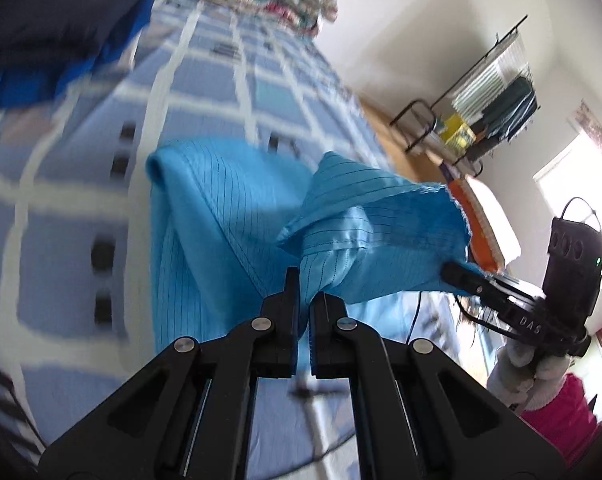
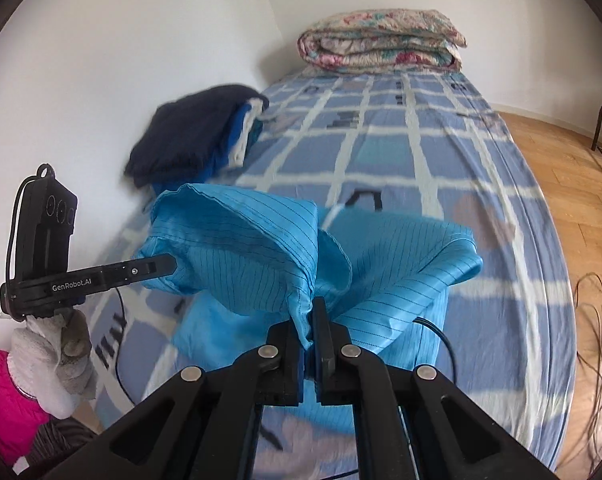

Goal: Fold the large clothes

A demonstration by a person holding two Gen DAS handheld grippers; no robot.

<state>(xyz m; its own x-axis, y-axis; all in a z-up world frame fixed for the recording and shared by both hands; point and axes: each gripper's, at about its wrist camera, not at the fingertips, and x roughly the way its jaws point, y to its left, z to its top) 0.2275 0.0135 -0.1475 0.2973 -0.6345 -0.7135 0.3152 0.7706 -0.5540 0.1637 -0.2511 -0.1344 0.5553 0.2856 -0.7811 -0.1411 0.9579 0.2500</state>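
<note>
left gripper: the black two-finger left gripper is clamped on a bunched edge of the bright blue pinstriped garment; cloth is pinched between its closed jaws. In the right wrist view it enters from the left, held by a hand in a grey-white glove with a pink sleeve below.

right gripper: the black two-finger right gripper is likewise clamped on a gathered fold of the same garment, jaws together with fabric squeezed between them. In the left wrist view it comes in from the right, its tip buried in the cloth.

garment: the stretch between the two grippers is lifted off the blue-and-white checked bedsheet and billows; the rest hangs down and lies on the sheet near the bed's near end.

folded pile: a stack of folded dark navy and blue clothes sits at the bed's left edge against the white wall, just beyond the garment.

quilt: a folded floral quilt lies at the far end of the bed.

floor: wooden floorboards run along the bed's right side, with thin cables on them.

rack: a black metal rack holding clothes stands by the wall in the left wrist view.
</note>
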